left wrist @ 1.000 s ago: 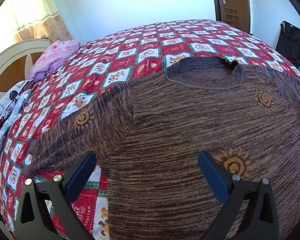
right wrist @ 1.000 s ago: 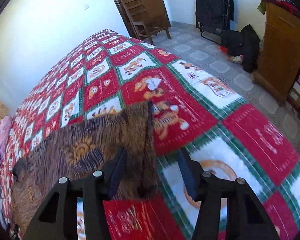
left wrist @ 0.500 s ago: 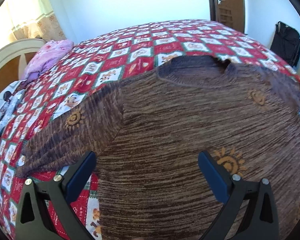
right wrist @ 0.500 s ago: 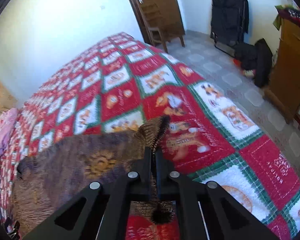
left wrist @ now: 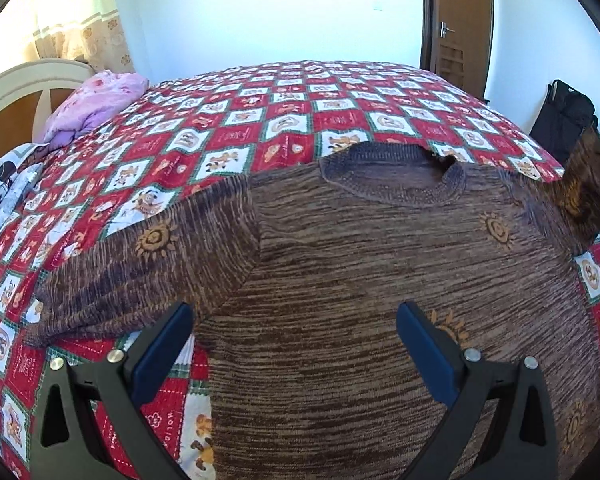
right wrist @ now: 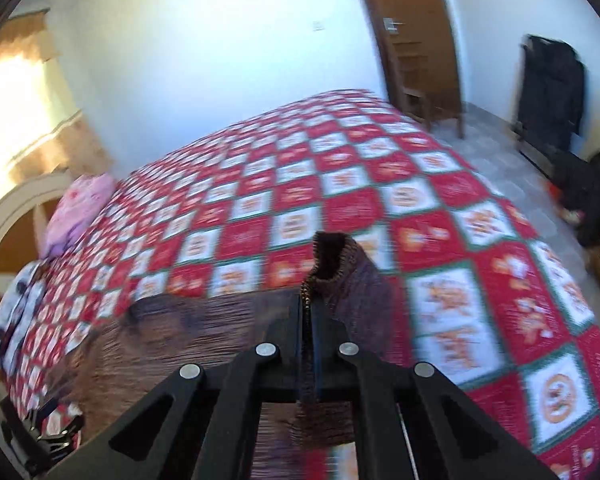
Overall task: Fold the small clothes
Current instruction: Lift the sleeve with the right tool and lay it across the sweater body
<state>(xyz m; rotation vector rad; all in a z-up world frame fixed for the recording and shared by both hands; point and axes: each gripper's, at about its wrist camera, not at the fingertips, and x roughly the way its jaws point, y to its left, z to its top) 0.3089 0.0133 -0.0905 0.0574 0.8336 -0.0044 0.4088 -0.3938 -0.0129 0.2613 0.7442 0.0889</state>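
One sleeve (right wrist: 340,264) pinched in the right gripper (right wrist: 309,320), lifted off the sweater (left wrist: 360,280). Left gripper (left wrist: 292,344) hovers wide. Next, probably fold that sleeve across.

– What is the brown sweater (left wrist: 380,280) made of?
– Knitted wool, rough and fuzzy, with ribs at the neck.
– And the bedspread (left wrist: 284,120)?
– Soft, matt cloth.
– The left gripper (left wrist: 296,344)?
– Black matt plastic, blue pads, shiny metal screws.
– The door (left wrist: 456,28)?
– Smooth brown wood.

Left black plastic two-finger gripper (left wrist: 294,344): triangular cut-outs in the arms, silver round screws, dark blue flat pads (left wrist: 162,350). Right black plastic two-finger gripper (right wrist: 308,320): same build, silver screws, blue pads.
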